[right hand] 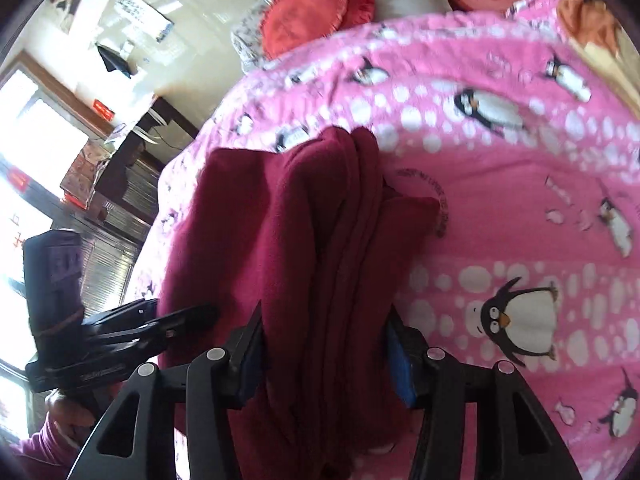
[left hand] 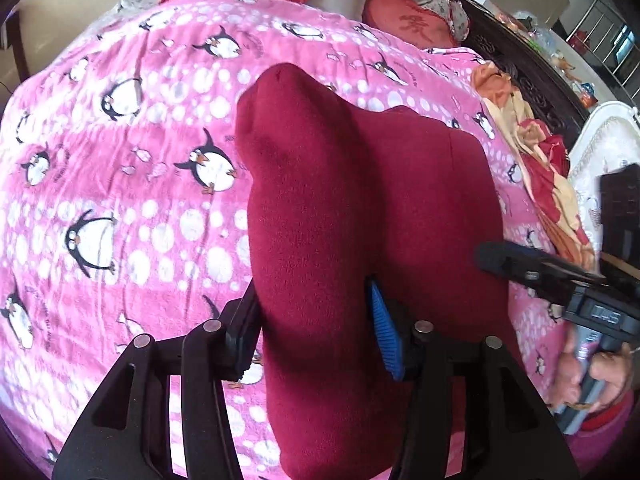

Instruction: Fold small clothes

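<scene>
Both tilted downward over penguin blanket point(left hand: 120, 200), left gripper point(left hand: 312, 332) and right gripper point(right hand: 324, 356) each pinching maroon garment point(left hand: 340, 200)

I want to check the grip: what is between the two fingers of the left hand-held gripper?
In the left wrist view, a bunched part of the dark red garment fills the gap of the left hand-held gripper; nothing else lies there.

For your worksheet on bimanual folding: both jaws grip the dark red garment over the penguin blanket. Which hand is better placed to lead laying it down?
Probably the left gripper: it holds a smooth edge of the red garment, whereas the right gripper clamps bunched pleats.
</scene>
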`<control>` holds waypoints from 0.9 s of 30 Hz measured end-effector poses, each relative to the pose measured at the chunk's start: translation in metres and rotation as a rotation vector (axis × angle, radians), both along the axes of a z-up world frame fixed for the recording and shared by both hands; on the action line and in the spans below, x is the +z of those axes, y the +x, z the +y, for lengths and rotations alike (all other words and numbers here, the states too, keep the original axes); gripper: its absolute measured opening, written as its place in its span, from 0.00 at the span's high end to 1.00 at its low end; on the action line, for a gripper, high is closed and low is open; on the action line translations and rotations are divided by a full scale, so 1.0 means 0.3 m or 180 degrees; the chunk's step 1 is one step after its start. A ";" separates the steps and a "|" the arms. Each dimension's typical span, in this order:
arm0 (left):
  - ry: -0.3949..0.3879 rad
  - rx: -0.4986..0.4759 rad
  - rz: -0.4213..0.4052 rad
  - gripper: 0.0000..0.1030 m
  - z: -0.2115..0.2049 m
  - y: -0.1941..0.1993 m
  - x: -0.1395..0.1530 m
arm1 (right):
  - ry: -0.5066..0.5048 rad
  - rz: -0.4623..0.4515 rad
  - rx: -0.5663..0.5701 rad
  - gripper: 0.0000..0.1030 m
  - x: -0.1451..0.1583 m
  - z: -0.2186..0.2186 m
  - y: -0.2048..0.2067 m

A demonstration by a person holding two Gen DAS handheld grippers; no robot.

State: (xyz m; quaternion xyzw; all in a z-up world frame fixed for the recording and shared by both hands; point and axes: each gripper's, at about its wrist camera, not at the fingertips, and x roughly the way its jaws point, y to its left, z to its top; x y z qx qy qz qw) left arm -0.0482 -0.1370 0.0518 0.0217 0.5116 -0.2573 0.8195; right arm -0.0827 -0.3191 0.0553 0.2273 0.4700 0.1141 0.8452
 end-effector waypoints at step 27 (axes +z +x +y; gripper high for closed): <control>0.0184 0.0426 -0.0786 0.48 0.066 -0.145 0.147 | -0.1097 -0.0646 0.0296 0.53 0.112 0.196 -0.190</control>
